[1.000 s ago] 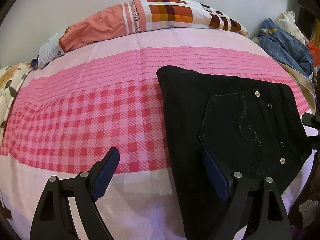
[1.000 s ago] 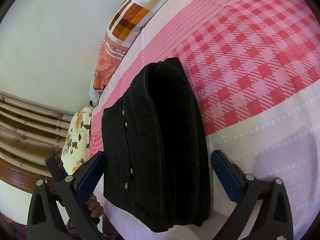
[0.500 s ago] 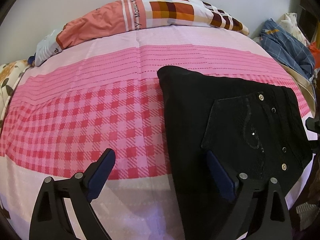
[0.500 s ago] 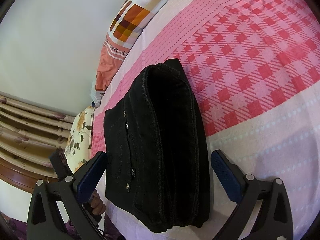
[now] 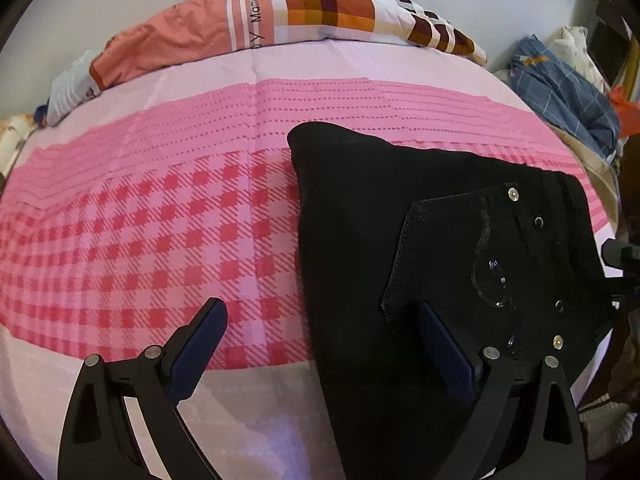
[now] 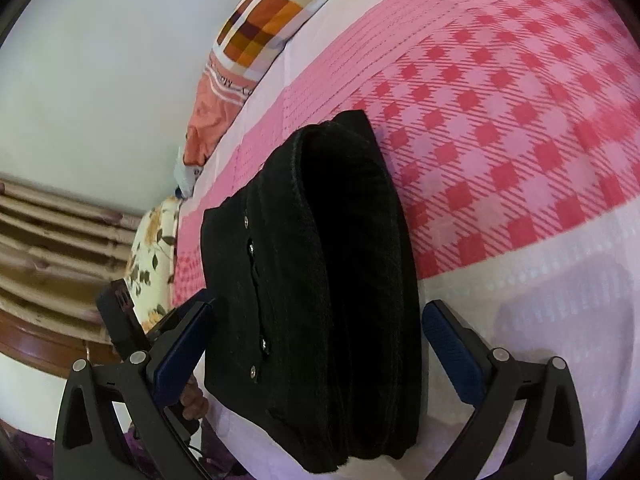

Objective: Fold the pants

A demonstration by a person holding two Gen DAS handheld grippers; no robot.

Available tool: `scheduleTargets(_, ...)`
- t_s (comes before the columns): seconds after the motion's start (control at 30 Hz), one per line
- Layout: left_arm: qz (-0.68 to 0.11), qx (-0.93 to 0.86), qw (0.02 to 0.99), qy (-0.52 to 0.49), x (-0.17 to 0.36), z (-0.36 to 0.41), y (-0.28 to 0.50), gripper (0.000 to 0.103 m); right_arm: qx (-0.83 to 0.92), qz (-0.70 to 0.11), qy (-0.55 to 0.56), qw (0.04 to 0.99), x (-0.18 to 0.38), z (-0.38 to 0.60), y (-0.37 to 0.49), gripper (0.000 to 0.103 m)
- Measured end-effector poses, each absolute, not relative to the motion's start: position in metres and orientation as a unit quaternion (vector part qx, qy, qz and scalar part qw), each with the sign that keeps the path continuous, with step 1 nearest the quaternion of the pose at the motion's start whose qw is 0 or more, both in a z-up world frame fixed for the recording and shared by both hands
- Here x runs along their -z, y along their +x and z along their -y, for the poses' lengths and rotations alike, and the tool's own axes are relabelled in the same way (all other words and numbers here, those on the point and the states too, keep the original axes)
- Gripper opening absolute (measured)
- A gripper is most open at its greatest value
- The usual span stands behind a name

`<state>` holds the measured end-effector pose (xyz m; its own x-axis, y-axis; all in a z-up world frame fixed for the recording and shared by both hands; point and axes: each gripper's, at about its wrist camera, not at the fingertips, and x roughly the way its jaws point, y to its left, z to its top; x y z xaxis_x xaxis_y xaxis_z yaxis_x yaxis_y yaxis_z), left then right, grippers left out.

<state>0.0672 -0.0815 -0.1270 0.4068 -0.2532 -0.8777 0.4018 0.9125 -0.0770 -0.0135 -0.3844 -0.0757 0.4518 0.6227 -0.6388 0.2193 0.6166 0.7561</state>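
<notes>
Barely anything had shifted; the left claw [image 5: 322,328] was opening wider, empty, over the pants' [image 5: 420,248] edge. Right claw [image 6: 316,328] stood apart too, unclamped, straddling the bundle. Black pants lay as a thick folded stack near the bed's [image 5: 140,220] edge. Folding looked finished; next probably withdraw.

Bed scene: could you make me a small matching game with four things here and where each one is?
Things:
1. black pants
2. patchwork pillow
3. blue checked cloth
4. flowered cloth

Places:
A. off the bed's edge, beside a wooden headboard
B. folded flat on the pink checked bedsheet
C. against the white wall, at the bed's far end
D. heaped beyond the bed's side, near an orange item

Pairs: 1-B, 2-C, 3-D, 4-A
</notes>
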Motion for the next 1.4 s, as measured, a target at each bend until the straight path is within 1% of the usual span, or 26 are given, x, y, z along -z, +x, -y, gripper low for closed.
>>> scheduleTargets(0.37, -0.529, 0.232, 0.814, 0.057, 0.132, 0.088, 0.074, 0.096, -0.162, -0.515, 0.384, 0.749, 0.075, 0.368, 0.008, 0.103)
scheduleTargets(0.43, -0.539, 0.256, 0.801, 0.052, 0.136, 0.092, 0.075, 0.094, -0.166, -0.516, 0.372, 0.753, 0.075, 0.368, 0.008, 0.103)
scheduleTargets(0.5, -0.547, 0.277, 0.789, 0.049, 0.138, 0.097, 0.076, 0.084, -0.170, -0.521, 0.345, 0.762, 0.073, 0.358, 0.011, 0.103)
scheduleTargets(0.53, -0.545, 0.284, 0.788, 0.050, 0.138, 0.098, 0.076, 0.081, -0.172, -0.523, 0.334, 0.765, 0.072, 0.356, 0.012, 0.103)
scheduleTargets(0.57, -0.544, 0.297, 0.783, 0.045, 0.136, 0.099, 0.077, 0.070, -0.173, -0.525, 0.325, 0.767, 0.072, 0.354, 0.013, 0.103)
scheduleTargets(0.7, -0.545, 0.310, 0.779, 0.029, 0.135, 0.095, 0.081, 0.059, -0.180, -0.528, 0.317, 0.767, 0.072, 0.348, 0.019, 0.102)
scheduleTargets(0.73, -0.545, 0.312, 0.778, 0.026, 0.134, 0.092, 0.083, 0.058, -0.183, -0.528, 0.321, 0.765, 0.074, 0.349, 0.020, 0.102)
scheduleTargets(0.83, -0.551, 0.325, 0.769, 0.008, 0.134, 0.083, 0.087, 0.058, -0.192, -0.527, 0.344, 0.753, 0.077, 0.355, 0.020, 0.103)
scheduleTargets(0.93, -0.554, 0.333, 0.763, -0.003, 0.134, 0.076, 0.090, 0.062, -0.198, -0.525, 0.387, 0.731, 0.084, 0.367, 0.020, 0.103)
scheduleTargets(1.0, -0.551, 0.335, 0.764, 0.001, 0.134, 0.077, 0.089, 0.066, -0.203, -0.527, 0.416, 0.713, 0.089, 0.373, 0.024, 0.103)
scheduleTargets(1.1, -0.549, 0.340, 0.763, 0.019, 0.134, 0.083, 0.090, 0.073, -0.205, -0.532, 0.404, 0.716, 0.088, 0.369, 0.026, 0.103)
scheduleTargets(1.23, -0.551, 0.340, 0.761, 0.036, 0.134, 0.090, 0.087, 0.074, -0.211, -0.540, 0.369, 0.727, 0.085, 0.365, 0.027, 0.102)
scheduleTargets(1.27, -0.555, 0.340, 0.758, 0.032, 0.134, 0.089, 0.089, 0.074, -0.212, -0.542, 0.367, 0.726, 0.085, 0.366, 0.027, 0.100)
scheduleTargets(1.3, -0.558, 0.341, 0.756, 0.029, 0.134, 0.090, 0.090, 0.074, -0.212, -0.543, 0.362, 0.727, 0.085, 0.365, 0.028, 0.092)
scheduleTargets(1.33, -0.561, 0.339, 0.755, 0.027, 0.134, 0.092, 0.091, 0.072, -0.211, -0.546, 0.351, 0.731, 0.084, 0.366, 0.027, 0.082)
scheduleTargets(1.37, -0.561, 0.337, 0.756, 0.026, 0.134, 0.091, 0.091, 0.064, -0.203, -0.554, 0.330, 0.736, 0.084, 0.364, 0.027, 0.048)
scheduleTargets(1.4, -0.560, 0.334, 0.758, 0.024, 0.133, 0.089, 0.092, 0.054, -0.194, -0.564, 0.320, 0.736, 0.086, 0.364, 0.027, 0.037)
